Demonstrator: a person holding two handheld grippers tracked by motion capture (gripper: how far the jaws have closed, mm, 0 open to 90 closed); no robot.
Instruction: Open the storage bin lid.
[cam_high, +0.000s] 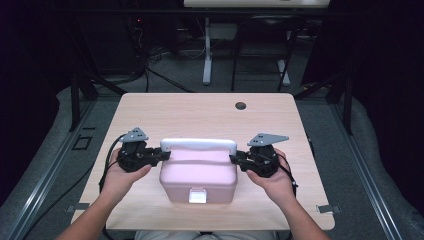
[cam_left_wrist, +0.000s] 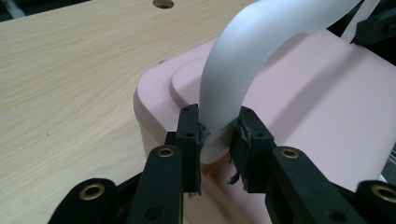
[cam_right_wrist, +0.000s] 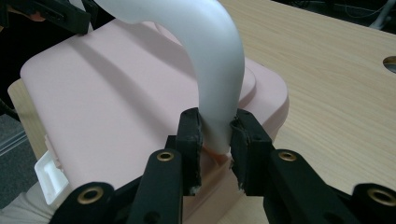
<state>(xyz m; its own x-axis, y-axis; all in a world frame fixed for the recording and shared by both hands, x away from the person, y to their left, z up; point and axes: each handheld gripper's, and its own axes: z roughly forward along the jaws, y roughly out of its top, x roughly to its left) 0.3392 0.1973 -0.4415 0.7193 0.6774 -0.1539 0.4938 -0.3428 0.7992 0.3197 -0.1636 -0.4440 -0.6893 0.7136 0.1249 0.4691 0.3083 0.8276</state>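
Here, box: a pink box (cam_high: 199, 175) with a closed lid stands on the table (cam_high: 200, 112), in the near half, about in the middle between left and right edge.
Handle: a white handle (cam_high: 198, 145) goes in an arch over the far part of the lid, from the left side of the box to the right side; it stands up and does not lie flat.
Latch: a small white latch (cam_high: 197, 195) sits on the front wall of the box, on the person's side.
Left gripper: the left gripper (cam_left_wrist: 217, 135) is closed on the left end of the handle, low, where the handle meets the box; both pads press the white plastic.
Right gripper: the right gripper (cam_right_wrist: 215, 133) is closed on the right end of the handle in the same way, near the foot of the handle.
Hands: each hand holds its gripper beside the box, left hand (cam_high: 120, 172) at the left wall, right hand (cam_high: 272, 175) at the right wall.
Table hole: a round hole (cam_high: 240, 106) is in the far part of the table, well apart from the box.
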